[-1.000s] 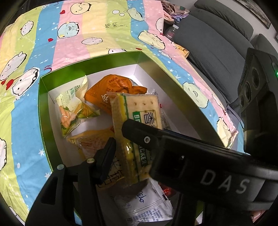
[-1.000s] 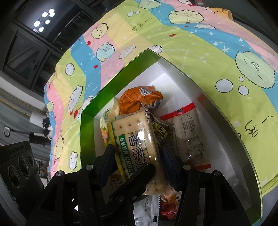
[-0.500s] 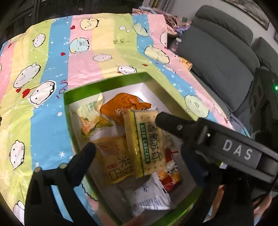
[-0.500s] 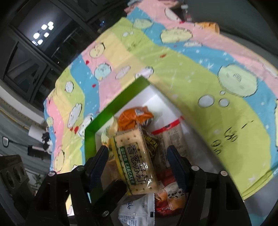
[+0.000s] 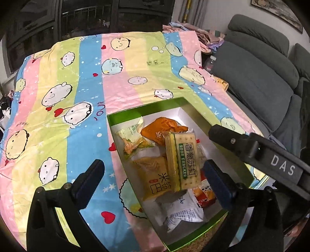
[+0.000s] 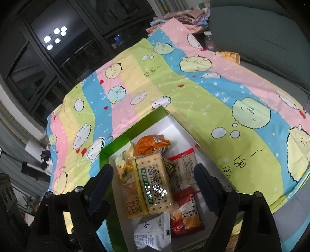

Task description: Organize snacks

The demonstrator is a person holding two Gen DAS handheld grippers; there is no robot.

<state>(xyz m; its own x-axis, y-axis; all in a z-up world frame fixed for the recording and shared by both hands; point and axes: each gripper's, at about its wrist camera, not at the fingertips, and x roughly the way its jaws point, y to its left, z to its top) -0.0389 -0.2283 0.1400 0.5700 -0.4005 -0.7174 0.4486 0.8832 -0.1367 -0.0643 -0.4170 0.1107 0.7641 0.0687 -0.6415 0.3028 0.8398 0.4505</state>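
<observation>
A striped cartoon-print cloth [image 5: 81,81] fills the upper frame, and lower centre a green-walled box [image 5: 135,111] is seen holding the snacks, the soda cracker pack [image 5: 182,160] laid on top. Both the left gripper [image 5: 155,180] and right gripper [image 6: 153,182] are held wide open, nothing grasped. The pack is judged light, slippery and crumbly, best taken gently across its long edges.

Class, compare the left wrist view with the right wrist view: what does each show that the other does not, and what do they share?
Only the left wrist view shows the other tool's black arm marked DAS crossing in from the right, and a framed picture on the wall.

Only the right wrist view shows ceiling lights reflected in the window and the red-edged white packet plainly.

Both show the green box, the soda cracker pack lying on the other snacks, the orange packet, the striped cartoon cloth, and an open tool, left tool and right tool, above them.
</observation>
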